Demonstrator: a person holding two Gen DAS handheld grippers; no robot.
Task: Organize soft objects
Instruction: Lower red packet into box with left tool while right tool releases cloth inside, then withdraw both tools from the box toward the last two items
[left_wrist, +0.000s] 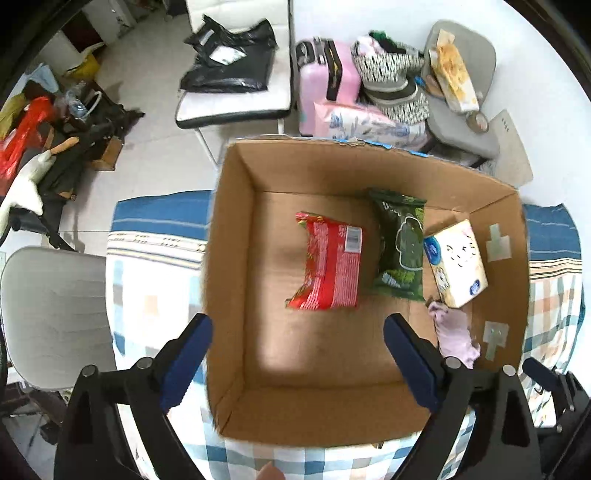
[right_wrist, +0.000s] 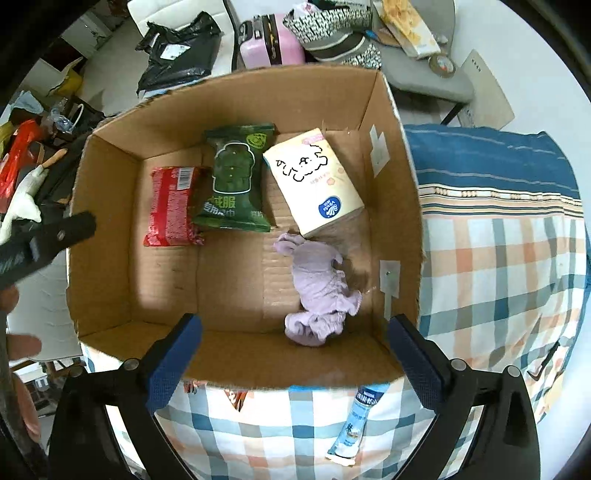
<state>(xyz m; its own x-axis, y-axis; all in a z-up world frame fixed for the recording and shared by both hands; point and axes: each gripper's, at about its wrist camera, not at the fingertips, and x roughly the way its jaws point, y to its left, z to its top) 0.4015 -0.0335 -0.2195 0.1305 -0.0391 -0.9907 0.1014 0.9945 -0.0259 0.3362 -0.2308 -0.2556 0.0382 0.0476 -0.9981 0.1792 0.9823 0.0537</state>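
An open cardboard box (left_wrist: 236, 280) (right_wrist: 107, 236) stands on a checked cloth. Inside lie a red snack packet (left_wrist: 328, 266) (right_wrist: 170, 206), a dark green wipes pack (left_wrist: 400, 243) (right_wrist: 236, 181), a cream tissue pack (left_wrist: 456, 264) (right_wrist: 314, 181) and a crumpled lilac cloth (left_wrist: 456, 334) (right_wrist: 319, 291). My left gripper (left_wrist: 297, 341) hovers open above the box's near side, nothing between its blue pads. My right gripper (right_wrist: 295, 345) is also open and empty, above the near wall close to the lilac cloth. The left gripper's tip (right_wrist: 70, 229) shows in the right wrist view.
A checked and striped cloth (right_wrist: 498, 258) (left_wrist: 155, 258) covers the surface under the box. A small blue-white tube pack (right_wrist: 351, 428) lies in front of the box. A white chair (left_wrist: 51, 314) is at left; a pink suitcase (left_wrist: 328, 85), bags and a grey chair stand behind.
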